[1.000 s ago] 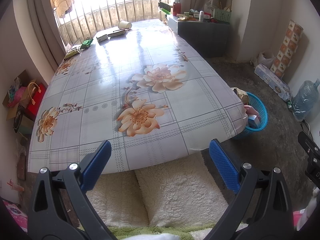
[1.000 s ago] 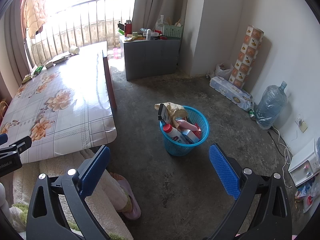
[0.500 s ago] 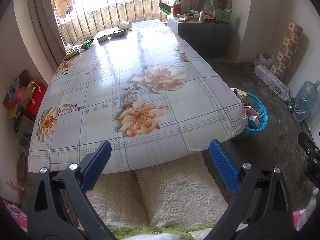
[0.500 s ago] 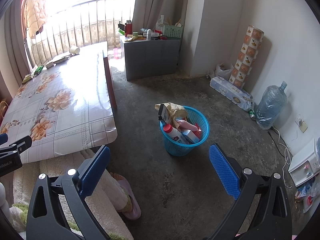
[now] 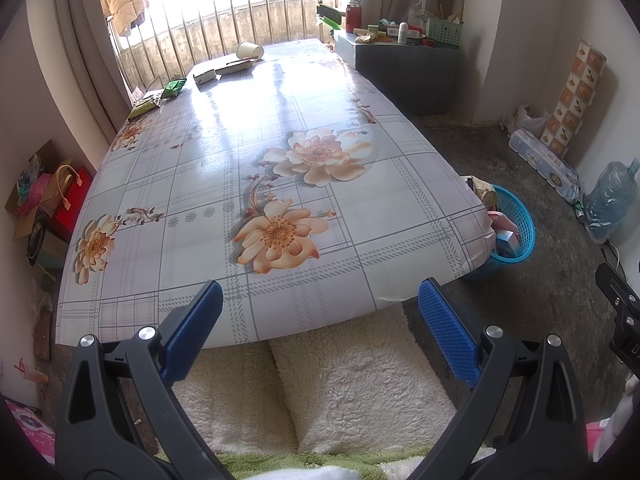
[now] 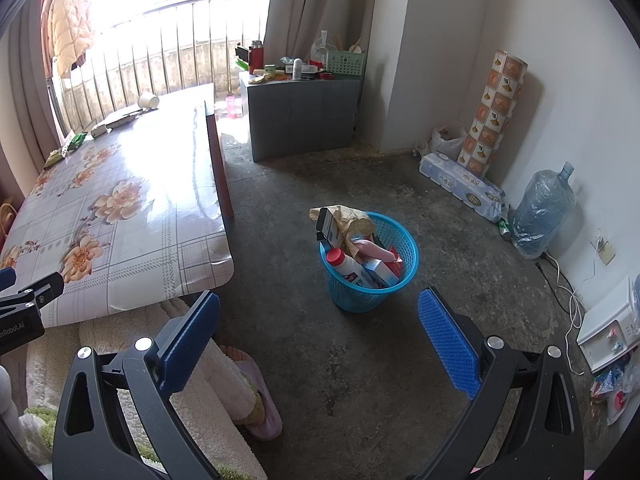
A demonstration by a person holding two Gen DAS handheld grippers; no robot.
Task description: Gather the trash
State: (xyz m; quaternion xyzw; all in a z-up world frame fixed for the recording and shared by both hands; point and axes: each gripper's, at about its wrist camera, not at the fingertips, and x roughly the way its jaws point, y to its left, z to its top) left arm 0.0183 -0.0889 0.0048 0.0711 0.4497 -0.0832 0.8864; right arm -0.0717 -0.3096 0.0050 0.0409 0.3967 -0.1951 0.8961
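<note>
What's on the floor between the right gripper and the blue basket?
Nothing: in the right wrist view only bare concrete floor lies between the right gripper and the basket.

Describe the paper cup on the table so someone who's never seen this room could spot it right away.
Start at the long table with the flowered cloth and look to its far end, by the window bars. The paper cup lies tipped on its side there, next to a flat cardboard tray. It is the only round, pale thing among the flat packets and green wrappers along that edge.
</note>
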